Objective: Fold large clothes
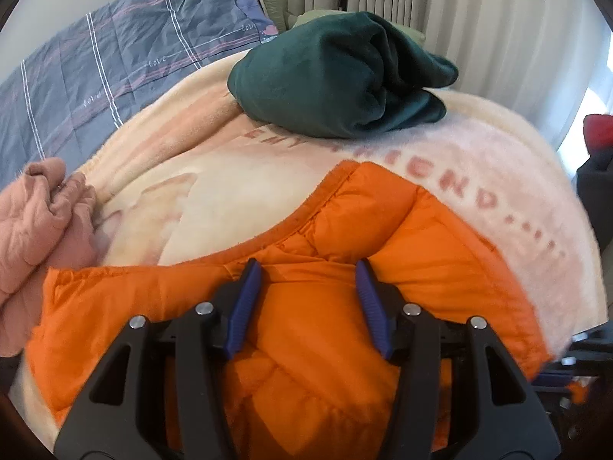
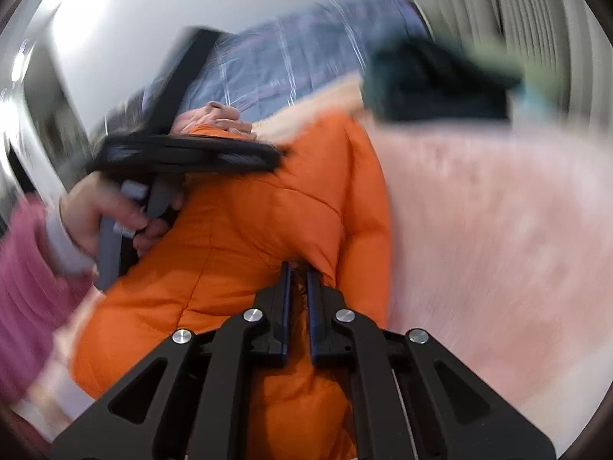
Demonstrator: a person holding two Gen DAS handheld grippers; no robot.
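Note:
An orange puffer jacket (image 1: 299, 295) lies on a cream and pink fleece blanket (image 1: 214, 188) on the bed. My left gripper (image 1: 308, 274) is open, its blue fingers spread just over the jacket's middle, holding nothing. In the blurred right wrist view the jacket (image 2: 249, 222) runs up the middle, and my right gripper (image 2: 298, 272) is shut on a fold of its orange fabric at the jacket's near right edge. The left gripper (image 2: 276, 153) shows there from the side, held by a hand above the jacket's far part.
A dark green garment (image 1: 337, 76) is bundled at the far side of the blanket. A pink garment (image 1: 42, 207) lies crumpled at the left. A grey-blue striped quilt (image 1: 115, 57) covers the far left. Curtains (image 1: 479, 19) hang behind the bed.

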